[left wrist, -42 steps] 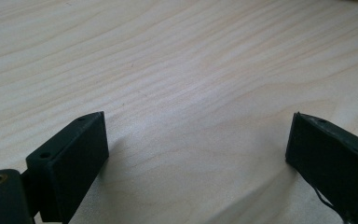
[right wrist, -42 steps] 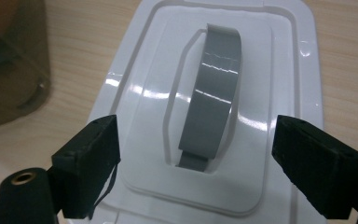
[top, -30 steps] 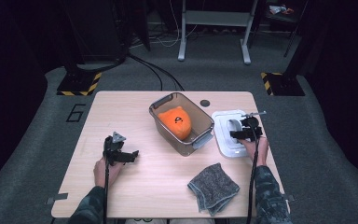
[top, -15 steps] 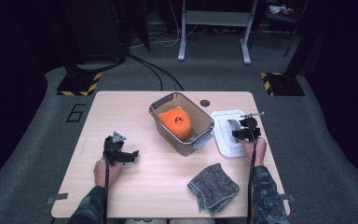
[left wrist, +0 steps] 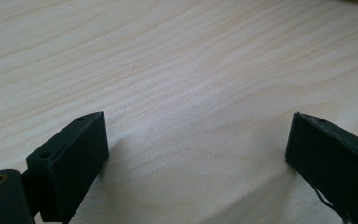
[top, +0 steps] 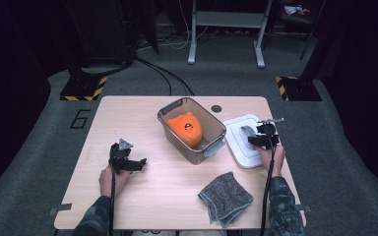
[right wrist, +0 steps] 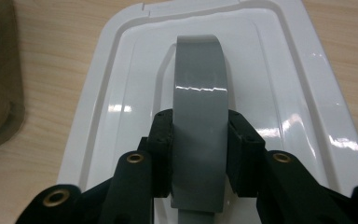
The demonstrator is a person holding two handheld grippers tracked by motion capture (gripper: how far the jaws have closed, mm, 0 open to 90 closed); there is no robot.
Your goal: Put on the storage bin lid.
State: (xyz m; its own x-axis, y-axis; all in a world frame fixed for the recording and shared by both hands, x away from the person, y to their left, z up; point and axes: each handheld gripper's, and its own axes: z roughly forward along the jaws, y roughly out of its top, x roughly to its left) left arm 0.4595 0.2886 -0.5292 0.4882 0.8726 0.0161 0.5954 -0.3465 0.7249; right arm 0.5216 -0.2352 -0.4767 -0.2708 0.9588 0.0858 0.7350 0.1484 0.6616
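High view: lid [top: 243, 142] lies just right of the bin [top: 192, 129]; left gripper [top: 128, 162] idles well left of it. Left gripper view: jaws wide, empty. Right gripper view: right gripper [right wrist: 199, 140] has just closed, clamping the handle [right wrist: 200, 93]; lift level, then centre over the bin.

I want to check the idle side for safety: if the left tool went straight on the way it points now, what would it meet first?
Most likely the bare wooden table. The left tool, jaws apart and holding nothing, looks down along the wood; no object lies ahead, though depth is hard to judge.
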